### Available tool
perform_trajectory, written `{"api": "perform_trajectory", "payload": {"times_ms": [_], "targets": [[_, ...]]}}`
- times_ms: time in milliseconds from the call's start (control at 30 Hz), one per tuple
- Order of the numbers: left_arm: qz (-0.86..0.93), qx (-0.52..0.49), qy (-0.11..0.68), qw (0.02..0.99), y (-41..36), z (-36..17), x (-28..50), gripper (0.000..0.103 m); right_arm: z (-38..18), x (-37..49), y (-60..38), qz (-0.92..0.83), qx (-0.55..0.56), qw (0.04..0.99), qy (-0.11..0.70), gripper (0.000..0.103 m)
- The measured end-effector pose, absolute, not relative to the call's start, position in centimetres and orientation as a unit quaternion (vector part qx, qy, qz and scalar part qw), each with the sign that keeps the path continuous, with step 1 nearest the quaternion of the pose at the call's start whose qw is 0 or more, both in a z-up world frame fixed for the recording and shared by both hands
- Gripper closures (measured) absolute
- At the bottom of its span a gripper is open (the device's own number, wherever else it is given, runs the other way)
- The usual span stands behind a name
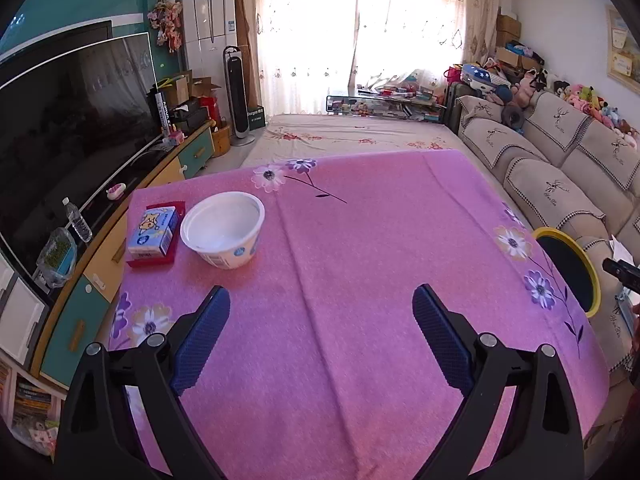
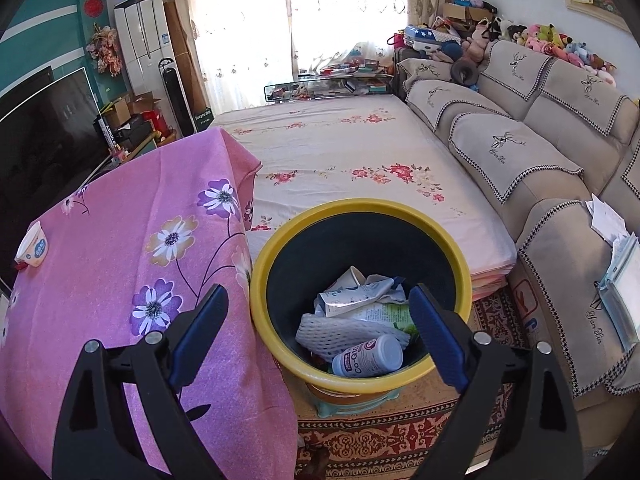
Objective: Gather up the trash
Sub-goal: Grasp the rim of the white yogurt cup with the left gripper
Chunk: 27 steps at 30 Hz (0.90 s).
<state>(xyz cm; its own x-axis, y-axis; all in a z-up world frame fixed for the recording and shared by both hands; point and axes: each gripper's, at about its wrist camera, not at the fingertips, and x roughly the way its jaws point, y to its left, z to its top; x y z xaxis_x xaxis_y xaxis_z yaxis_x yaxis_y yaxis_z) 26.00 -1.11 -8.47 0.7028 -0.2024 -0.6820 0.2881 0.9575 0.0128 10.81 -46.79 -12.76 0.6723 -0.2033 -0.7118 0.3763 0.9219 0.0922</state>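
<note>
A white paper bowl [image 1: 222,230] stands on the pink flowered tablecloth [image 1: 360,260], far left. A blue carton [image 1: 152,231] lies on a red packet [image 1: 156,258] just left of the bowl. My left gripper [image 1: 321,304] is open and empty, above the cloth, short of the bowl. My right gripper [image 2: 318,304] is open and empty above the yellow-rimmed bin [image 2: 360,216] beside the table. The bin holds a white bottle [image 2: 368,356], a foam net [image 2: 340,332] and crumpled cartons [image 2: 352,294]. The bowl shows at the right wrist view's far left [image 2: 32,246].
A sofa [image 2: 520,148] runs along the right. A bed with a flowered sheet [image 2: 340,152] lies beyond the table and bin. A TV [image 1: 72,120] on a low cabinet stands left. The bin's rim [image 1: 596,276] shows at the table's right edge. A patterned rug [image 2: 380,440] lies under the bin.
</note>
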Motion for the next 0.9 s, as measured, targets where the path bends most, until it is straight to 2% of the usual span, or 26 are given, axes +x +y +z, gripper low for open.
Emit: {"api": "perform_trajectory", "payload": {"times_ms": [100, 167, 267, 533, 800, 900], "targets": [[-0.128, 0.054, 0.375, 0.916, -0.2, -8.8, 29.9, 0.018, -13.1, 11.1, -46.4, -0.156, 0.117, 0.906, 0.377, 0.016], [-0.121, 0.056, 0.392, 0.910, 0.3, -9.4, 32.6, 0.029, -13.1, 11.3, -46.2, -0.155, 0.115, 0.905, 0.379, 0.016], [-0.107, 0.065, 0.418, 0.900, 0.7, -10.8, 36.2, 0.038, -13.2, 11.3, -46.2, -0.156, 0.115, 0.904, 0.380, 0.016], [-0.102, 0.078, 0.463, 0.877, 0.6, -14.6, 41.2, 0.048, -13.7, 11.7, -46.5, -0.163, 0.113, 0.900, 0.389, 0.016], [-0.094, 0.084, 0.479, 0.869, -0.2, -16.4, 43.2, 0.067, -14.3, 12.4, -46.1, -0.155, 0.112, 0.898, 0.397, 0.016], [-0.090, 0.086, 0.482, 0.867, -0.4, -16.8, 43.6, 0.082, -14.5, 12.5, -45.9, -0.154, 0.112, 0.897, 0.399, 0.016]]}}
